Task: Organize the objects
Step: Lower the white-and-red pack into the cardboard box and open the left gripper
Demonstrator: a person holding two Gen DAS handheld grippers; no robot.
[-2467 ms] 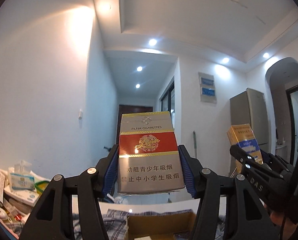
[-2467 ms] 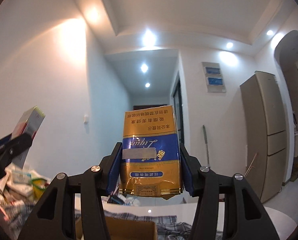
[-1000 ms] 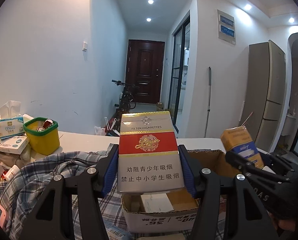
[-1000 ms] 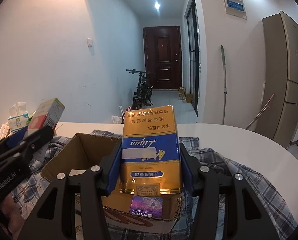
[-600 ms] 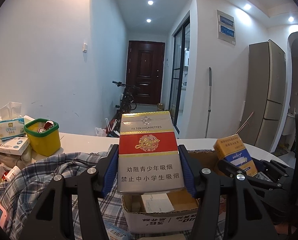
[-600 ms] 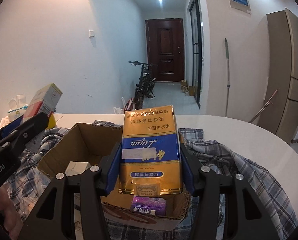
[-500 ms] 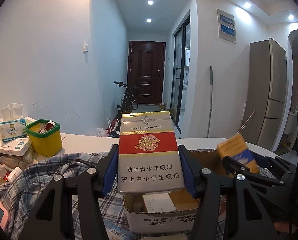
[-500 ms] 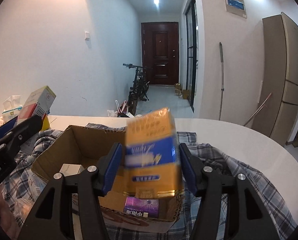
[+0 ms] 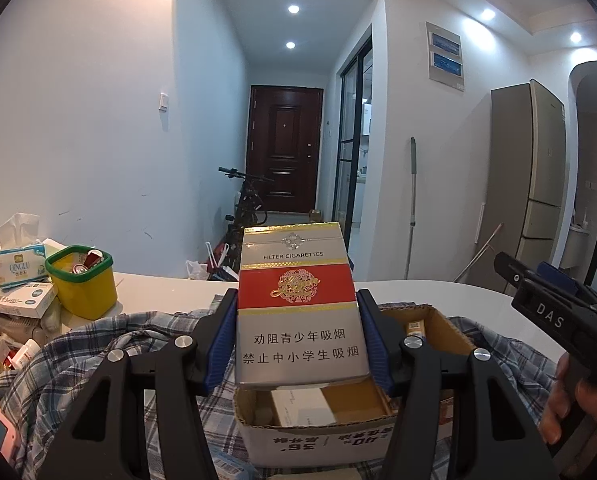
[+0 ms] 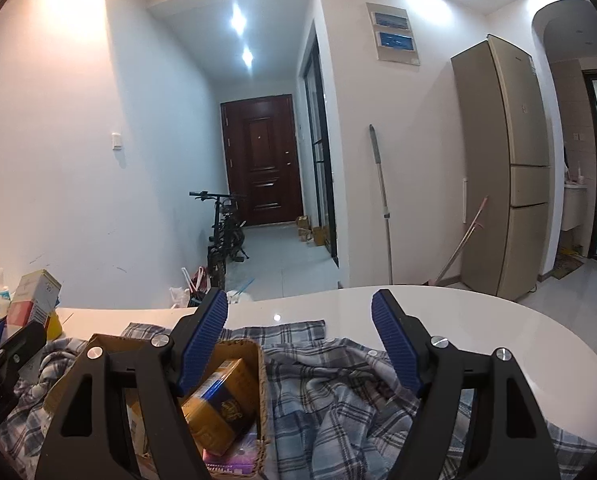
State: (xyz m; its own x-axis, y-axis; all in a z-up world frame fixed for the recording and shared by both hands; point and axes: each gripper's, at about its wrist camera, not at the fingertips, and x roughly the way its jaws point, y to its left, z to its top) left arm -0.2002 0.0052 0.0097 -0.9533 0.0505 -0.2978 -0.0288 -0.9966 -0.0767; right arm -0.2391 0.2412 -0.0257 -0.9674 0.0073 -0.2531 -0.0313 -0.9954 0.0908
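bright ceiling spotlights | wall glare | fisheye-bent edges | sharp

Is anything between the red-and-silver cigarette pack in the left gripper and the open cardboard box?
Nothing visible. The left gripper holds the red-and-silver pack above the cardboard box, whose top is open.

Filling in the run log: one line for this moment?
left tool: shut on red-and-silver pack | right tool: open | gold-and-blue pack: in cardboard box
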